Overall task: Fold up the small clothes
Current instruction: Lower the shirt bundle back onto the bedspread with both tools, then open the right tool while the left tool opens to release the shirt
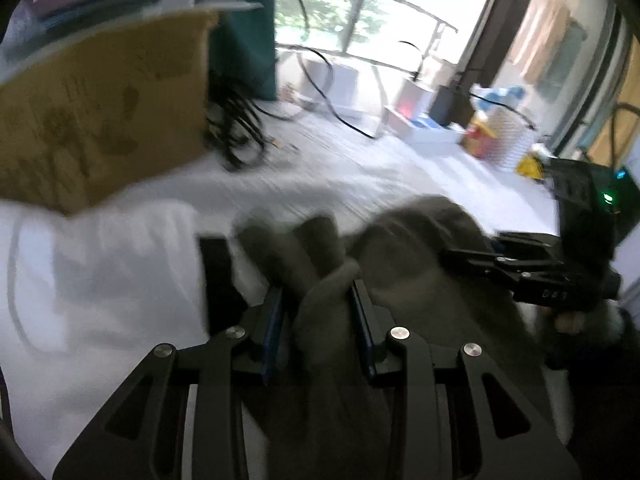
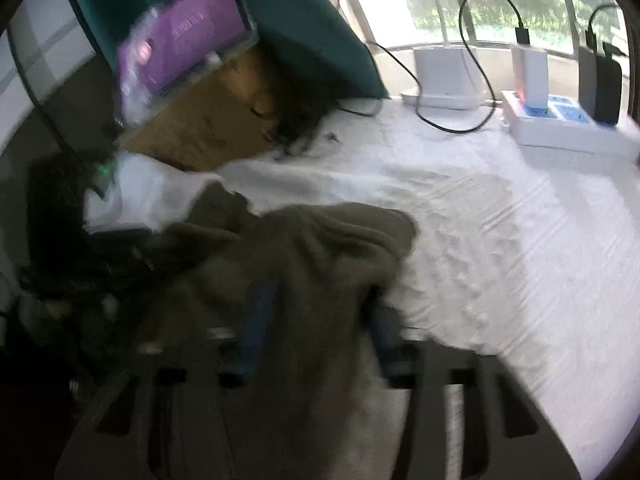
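Jaws of left gripper [image 1: 320, 300] clenched on bunched grey garment [image 1: 408, 240]; right gripper [image 2: 320, 312] likewise pinching it; cloth strung between both, heaped near white-sheeted bed's [image 2: 500, 220] near edge; equally close.

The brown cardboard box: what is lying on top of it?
On the cardboard box lies a purple package in clear wrapping. A teal cushion leans behind. The box top under the package is covered.

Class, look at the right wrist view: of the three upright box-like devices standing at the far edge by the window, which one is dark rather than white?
The rightmost device, dark grey; the other two are white.
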Tool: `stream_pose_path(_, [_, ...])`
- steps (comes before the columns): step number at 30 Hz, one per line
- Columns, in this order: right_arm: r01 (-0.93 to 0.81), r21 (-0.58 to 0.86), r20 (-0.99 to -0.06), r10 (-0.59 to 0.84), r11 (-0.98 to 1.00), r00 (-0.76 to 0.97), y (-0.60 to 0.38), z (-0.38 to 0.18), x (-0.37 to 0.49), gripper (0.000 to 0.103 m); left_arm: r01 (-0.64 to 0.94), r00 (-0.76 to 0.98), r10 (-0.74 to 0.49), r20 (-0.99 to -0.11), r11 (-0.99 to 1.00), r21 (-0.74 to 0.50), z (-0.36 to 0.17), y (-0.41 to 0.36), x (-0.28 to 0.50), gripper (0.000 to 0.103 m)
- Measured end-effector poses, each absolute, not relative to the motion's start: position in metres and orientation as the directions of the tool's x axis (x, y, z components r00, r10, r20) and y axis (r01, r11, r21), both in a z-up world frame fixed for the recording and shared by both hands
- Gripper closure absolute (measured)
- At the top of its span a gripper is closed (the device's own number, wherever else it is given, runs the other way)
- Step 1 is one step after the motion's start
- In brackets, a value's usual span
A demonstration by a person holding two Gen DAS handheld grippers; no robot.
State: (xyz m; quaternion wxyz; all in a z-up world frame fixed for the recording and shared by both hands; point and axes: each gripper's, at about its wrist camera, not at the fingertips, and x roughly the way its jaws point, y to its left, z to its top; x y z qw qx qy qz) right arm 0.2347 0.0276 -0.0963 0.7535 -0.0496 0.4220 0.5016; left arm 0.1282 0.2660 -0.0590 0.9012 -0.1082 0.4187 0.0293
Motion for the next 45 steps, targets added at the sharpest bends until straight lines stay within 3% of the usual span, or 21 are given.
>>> stream_pose_path(3, [-0.810,0.286,-0.702,0.687,0.512,0.187,0.029,-0.094,0.231,0.085,-0.186,0.629,0.090,-0.772,0.982,-0.038,-0.057,0.275,0.142,0.069])
stream_pose_path(6, [-0.813,0.232,-0.705,0.668,0.535,0.238,0.026,-0.092,0.225,0.089,-0.191,0.613,0.112,-0.782,0.981,-0.009,-0.056,0.284,0.149,0.069])
stream_pose_path(13, [-0.803,0.191,-0.695,0.656,0.565,0.295,0.016,-0.085,0.225,0.097,-0.130,0.664,0.017,-0.748,0.987,-0.092,-0.033,0.271,0.137,0.069])
stream_pose_path(19, [-0.791,0.200,-0.696,0.652,0.578,0.300,0.015,-0.087,0.228,0.098,-0.066,0.593,-0.020,-0.805,0.995,-0.074,-0.055,0.255,0.135,0.064])
stream_pose_path(21, [-0.791,0.196,-0.694,0.652,0.579,0.305,0.015,-0.086,0.227,0.098,-0.063,0.567,0.024,-0.823,0.998,-0.015,-0.065,0.254,0.134,0.075])
stream_pose_path(23, [-0.792,0.194,-0.691,0.654,0.579,0.308,0.016,-0.085,0.226,0.098,-0.075,0.576,0.017,-0.817,0.997,-0.033,-0.063,0.259,0.133,0.091])
stream_pose_path(24, [-0.793,0.192,-0.689,0.654,0.579,0.311,0.016,-0.084,0.225,0.098,-0.088,0.589,0.040,-0.807,0.996,-0.015,-0.060,0.260,0.132,0.093])
stream_pose_path(27, [-0.792,0.183,-0.689,0.650,0.582,0.319,0.016,-0.083,0.223,0.098,-0.122,0.592,0.101,-0.799,0.992,0.035,-0.056,0.268,0.134,0.093])
stream_pose_path(34, [-0.770,0.176,-0.716,0.617,0.613,0.327,0.016,-0.087,0.227,0.097,-0.146,0.637,0.108,-0.763,0.989,0.018,-0.042,0.265,0.131,0.087])
stream_pose_path(37, [-0.761,0.162,-0.724,0.600,0.628,0.341,0.015,-0.087,0.227,0.095,-0.154,0.667,0.096,-0.739,0.988,-0.010,-0.032,0.261,0.127,0.086])
stream_pose_path(40, [-0.747,0.151,-0.728,0.584,0.648,0.359,0.013,-0.086,0.229,0.083,-0.148,0.673,0.092,-0.734,0.989,-0.011,-0.026,0.255,0.122,0.080])
stream_pose_path(42, [-0.736,0.140,-0.730,0.570,0.663,0.376,0.009,-0.084,0.231,0.067,-0.131,0.687,0.057,-0.725,0.990,-0.046,-0.022,0.250,0.115,0.078])
stream_pose_path(45, [-0.727,0.137,-0.730,0.564,0.673,0.385,0.001,-0.079,0.232,0.064,-0.100,0.715,-0.032,-0.698,0.984,-0.148,-0.018,0.246,0.103,0.076])
